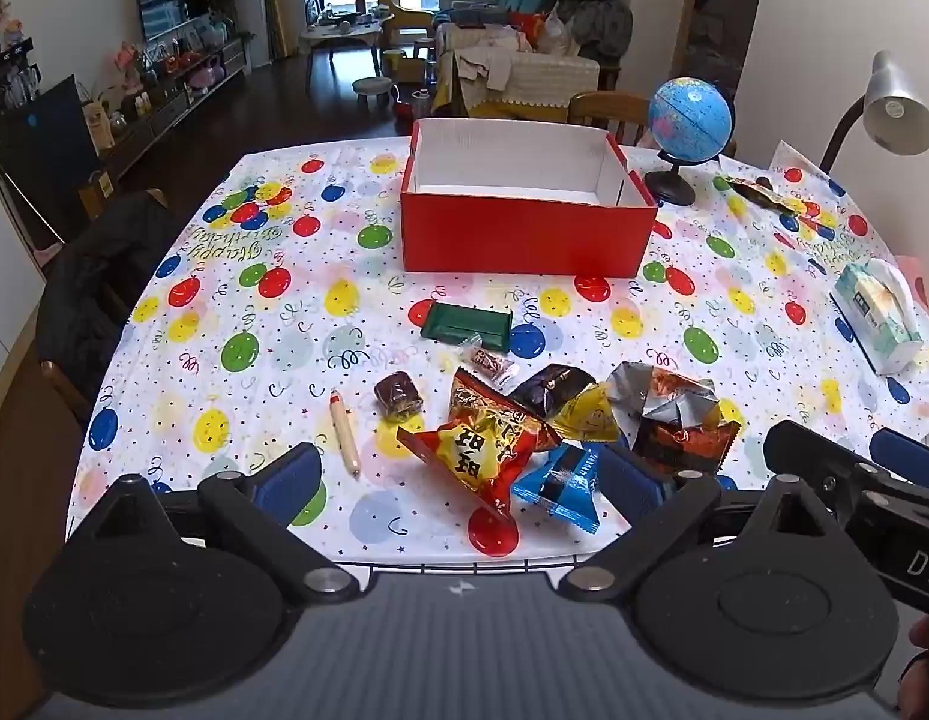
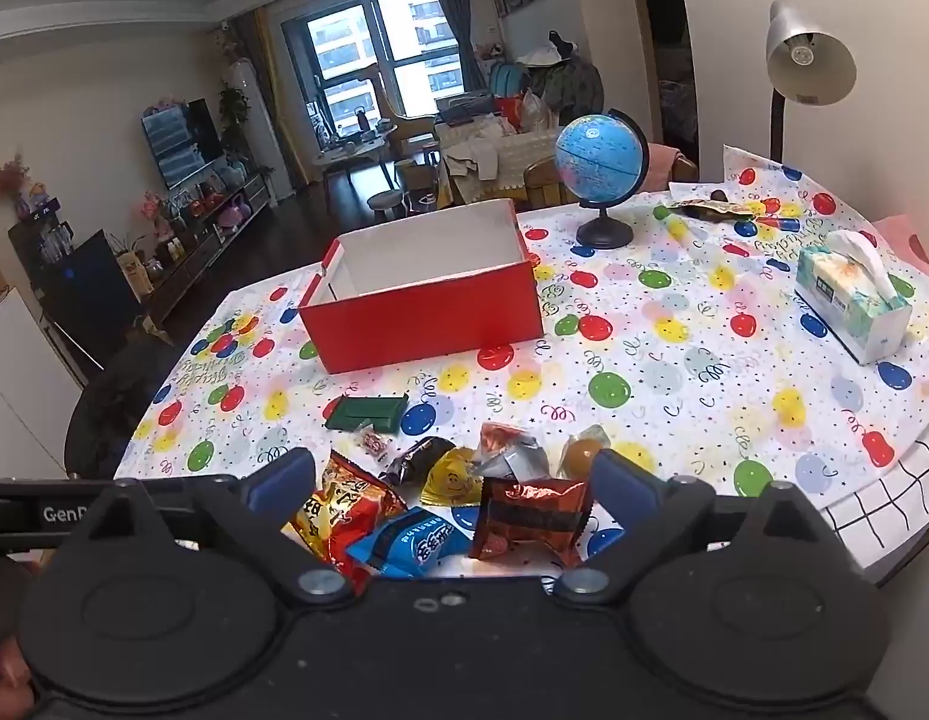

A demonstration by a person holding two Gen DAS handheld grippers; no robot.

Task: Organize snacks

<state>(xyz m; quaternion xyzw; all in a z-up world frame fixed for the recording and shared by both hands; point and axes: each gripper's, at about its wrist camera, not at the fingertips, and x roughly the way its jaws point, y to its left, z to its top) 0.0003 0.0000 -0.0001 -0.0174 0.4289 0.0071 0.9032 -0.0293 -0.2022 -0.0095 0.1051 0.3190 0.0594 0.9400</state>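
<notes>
Left gripper [image 1: 458, 480] and right gripper [image 2: 455, 483] both tilt downward, jaws spread wide, nothing clamped between them

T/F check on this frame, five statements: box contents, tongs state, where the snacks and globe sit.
1. The red box is empty. True.
2. Both tongs are clamped on snacks. False: the left tongs and right tongs are open and hold nothing.
3. The green packet lies between the box and the snack pile. True.
4. The globe stands inside the box. False: it stands on the table beside it.
5. The blue packet lies on the table. True.
</notes>
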